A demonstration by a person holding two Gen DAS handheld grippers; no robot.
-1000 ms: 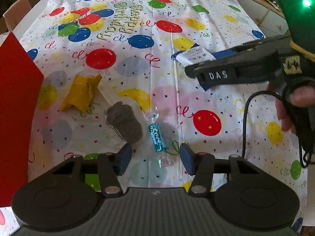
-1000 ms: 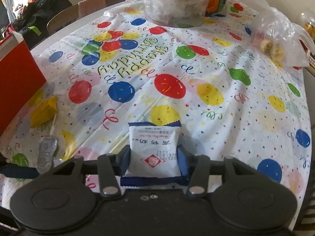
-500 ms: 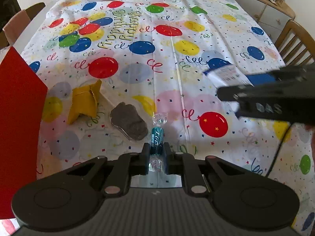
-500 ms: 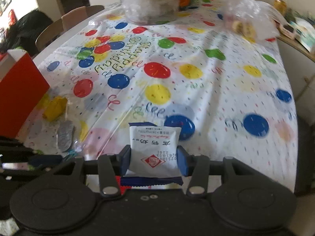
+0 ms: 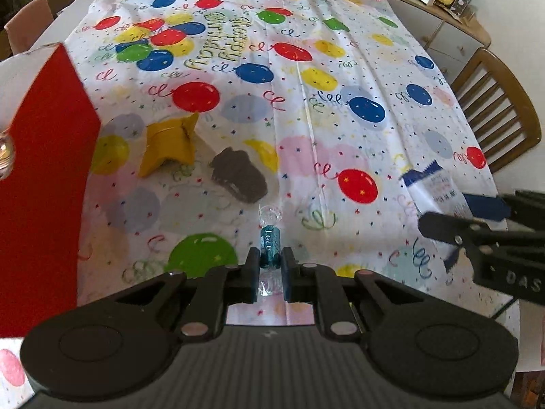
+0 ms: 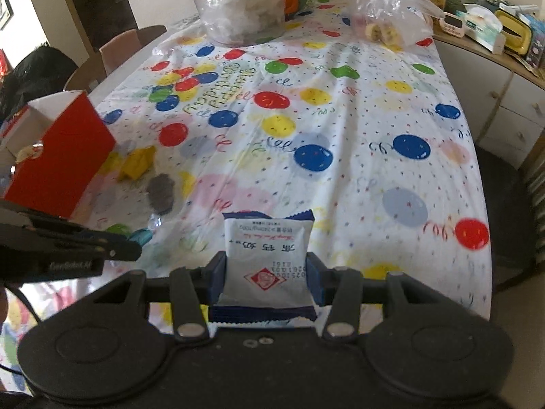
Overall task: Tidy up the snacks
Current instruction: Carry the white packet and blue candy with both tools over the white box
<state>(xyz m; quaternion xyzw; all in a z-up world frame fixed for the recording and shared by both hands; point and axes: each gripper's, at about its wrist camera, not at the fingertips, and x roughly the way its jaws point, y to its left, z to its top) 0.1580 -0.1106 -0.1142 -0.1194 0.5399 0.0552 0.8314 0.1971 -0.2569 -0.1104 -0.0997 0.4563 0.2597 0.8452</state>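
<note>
I am holding two snacks at once above a table covered by a thin, glossy balloon-print tablecloth (image 6: pixel 374 109). My landmark is the red box (image 6: pixel 64 167), an open-topped cardboard carton standing at the near left of the cloth.

My left gripper (image 5: pixel 269 269) is clenching a small teal candy (image 5: pixel 269 247) across its middle, to the right of the red box and nearer me. Its clear twisted cellophane ends are poking out front and back. I judge it light, hard at the core and slippery at the wrapper, so the middle is the right place to pinch.

My right gripper (image 6: pixel 267 277) is grasping a white pillow packet (image 6: pixel 267 259) with blue crimped edges, further right of the box. The pads are pressing its two side edges. It looks soft, puffy and light, and the contents may crush, so a gentle side hold suits it.

Lying on the cloth just right of the box are a crumpled yellow wrapper (image 5: pixel 170 143) and a flat grey ridged snack (image 5: pixel 238 175).
</note>
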